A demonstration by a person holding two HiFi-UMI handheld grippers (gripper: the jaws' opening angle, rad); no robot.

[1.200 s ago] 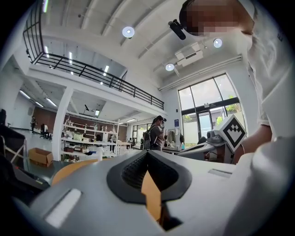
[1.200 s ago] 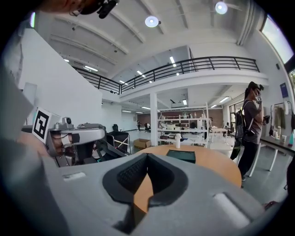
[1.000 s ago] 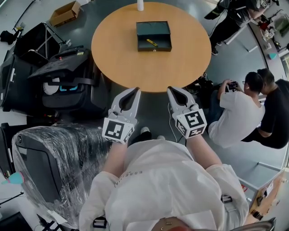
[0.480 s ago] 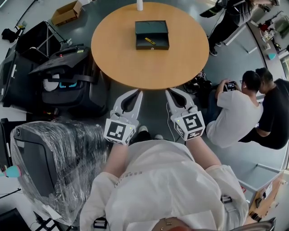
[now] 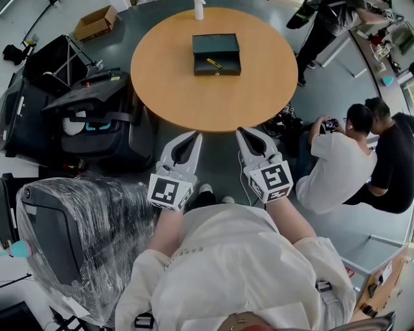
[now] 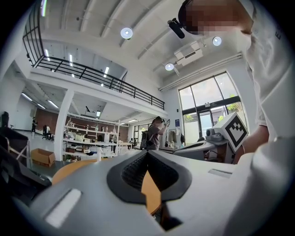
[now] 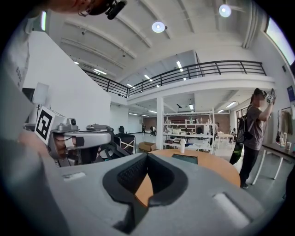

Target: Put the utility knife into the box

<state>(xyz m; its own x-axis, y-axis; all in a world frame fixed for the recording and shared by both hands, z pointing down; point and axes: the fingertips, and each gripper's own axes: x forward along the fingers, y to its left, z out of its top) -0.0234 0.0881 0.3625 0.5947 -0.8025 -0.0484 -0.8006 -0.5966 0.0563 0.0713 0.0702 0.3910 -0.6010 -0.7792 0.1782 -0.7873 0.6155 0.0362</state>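
A dark open box lies on the far half of the round wooden table. Inside it rests a yellow utility knife. Both grippers hover side by side off the table's near edge, close to the person's body and well short of the box. My left gripper is shut with nothing in it. My right gripper is likewise shut and empty. The right gripper view shows the box far ahead on the table, past the closed jaws. In the left gripper view the jaws meet with only a sliver of tabletop showing behind them.
A white bottle stands at the table's far edge. Black cases and a plastic-wrapped chair crowd the left. Two seated people are at the right, another person stands beyond the table. A cardboard box sits far left.
The table and box have slid slightly up and away in the head view. Both grippers stay shut and hold nearly the same place.
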